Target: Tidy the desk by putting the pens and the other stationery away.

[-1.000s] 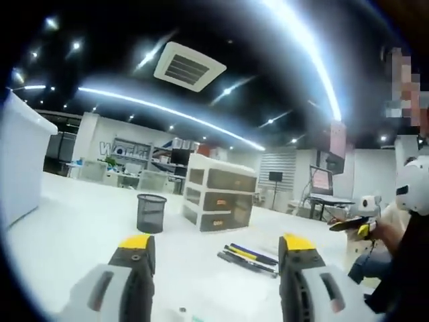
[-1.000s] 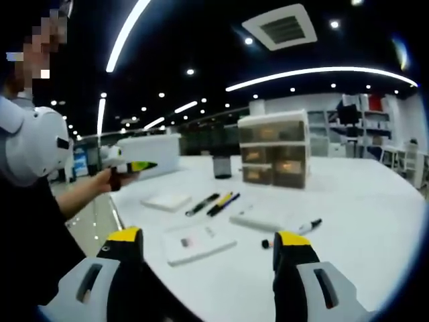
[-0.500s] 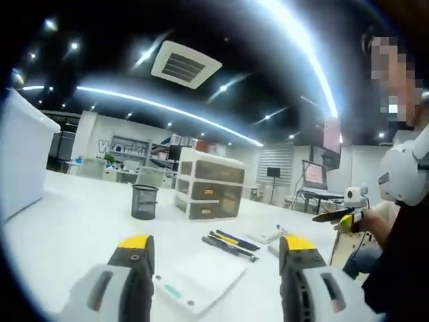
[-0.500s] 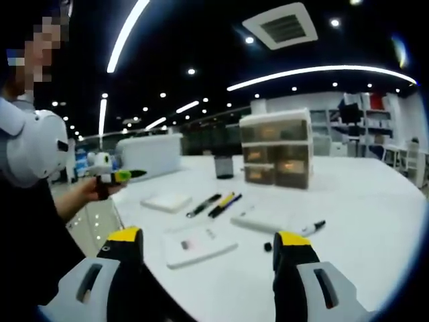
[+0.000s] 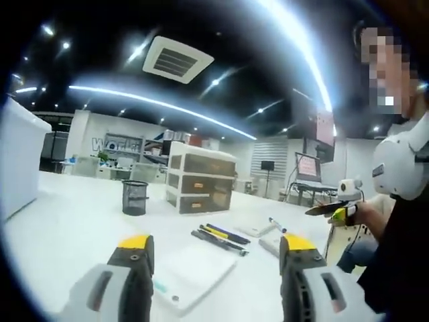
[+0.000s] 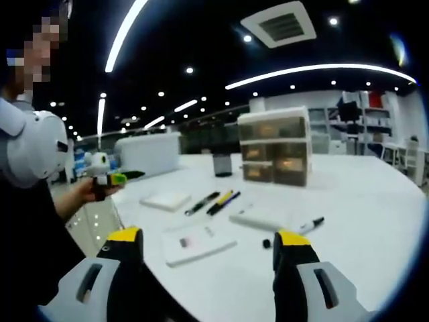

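On the white desk (image 5: 60, 221), far to the left in the left gripper view, stands a black mesh pen cup (image 5: 135, 197), and next to it a small set of drawers (image 5: 200, 177). Closer in lies a flat white pad (image 5: 194, 265), then a bunch of pens (image 5: 220, 237) side by side, then a white box (image 5: 255, 230) with a marker (image 5: 277, 224) beside it. The left gripper (image 5: 216, 249) hangs above the desk with its two yellow-tipped jaws wide apart, holding nothing and touching nothing. At the right of that view, a hand holds the right gripper (image 5: 327, 208) up in the air. In the right gripper view, the left gripper (image 6: 127, 176) sits in a hand at the left, out past the edge of the desk (image 6: 375, 201). Next come a white pad (image 6: 165, 200), a white notebook (image 6: 198, 242), the pens (image 6: 213, 202), the pen cup (image 6: 222, 165), the white box (image 6: 260, 218), the drawers (image 6: 275, 147) and the marker (image 6: 310, 226) with a small black cap (image 6: 266, 243) just beside it. The right gripper (image 6: 207, 239) is wide open too, with nothing between its jaws, up above the near edge of the desk.
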The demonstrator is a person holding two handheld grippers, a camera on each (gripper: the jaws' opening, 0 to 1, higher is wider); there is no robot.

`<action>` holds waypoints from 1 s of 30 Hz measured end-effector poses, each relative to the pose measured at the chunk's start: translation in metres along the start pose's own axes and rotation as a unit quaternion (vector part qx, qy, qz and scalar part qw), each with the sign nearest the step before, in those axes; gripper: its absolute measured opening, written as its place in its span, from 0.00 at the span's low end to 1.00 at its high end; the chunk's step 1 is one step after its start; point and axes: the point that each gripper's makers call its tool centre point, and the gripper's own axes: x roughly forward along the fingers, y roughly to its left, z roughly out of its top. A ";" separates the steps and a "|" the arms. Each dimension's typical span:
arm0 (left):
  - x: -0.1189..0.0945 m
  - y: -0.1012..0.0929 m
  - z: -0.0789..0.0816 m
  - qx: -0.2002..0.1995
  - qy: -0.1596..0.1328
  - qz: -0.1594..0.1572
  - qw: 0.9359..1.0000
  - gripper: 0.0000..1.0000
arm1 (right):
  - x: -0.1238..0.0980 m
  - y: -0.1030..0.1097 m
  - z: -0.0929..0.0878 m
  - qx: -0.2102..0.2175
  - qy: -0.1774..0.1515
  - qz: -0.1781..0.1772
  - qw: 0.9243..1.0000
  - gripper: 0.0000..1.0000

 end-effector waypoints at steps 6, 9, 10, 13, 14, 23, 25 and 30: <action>0.003 -0.006 0.001 -0.003 0.006 -0.007 1.000 0.76 | -0.002 0.000 -0.002 0.001 0.001 -0.001 1.000 0.75; 0.005 -0.010 0.002 -0.008 0.010 -0.015 1.000 0.76 | -0.002 -0.001 -0.003 0.002 0.002 -0.003 1.000 0.75; 0.006 -0.012 0.002 -0.009 0.011 -0.017 1.000 0.76 | -0.002 -0.001 -0.003 0.001 0.002 -0.003 1.000 0.75; 0.008 -0.015 0.003 -0.007 0.014 -0.022 1.000 0.76 | -0.003 0.000 -0.003 0.001 0.002 -0.003 1.000 0.75; 0.009 -0.017 0.004 -0.007 0.015 -0.026 1.000 0.76 | -0.003 -0.001 -0.002 0.001 0.002 -0.003 1.000 0.75; 0.019 -0.028 0.008 -0.001 0.022 -0.044 0.999 0.76 | -0.007 -0.003 -0.001 -0.002 0.001 -0.009 1.000 0.75; 0.022 -0.030 0.007 0.002 0.025 -0.048 0.999 0.76 | -0.008 -0.003 0.000 -0.002 0.001 -0.010 1.000 0.75; 0.025 -0.033 0.010 0.009 0.030 -0.054 0.998 0.76 | -0.009 -0.004 0.000 -0.002 -0.001 -0.012 1.000 0.75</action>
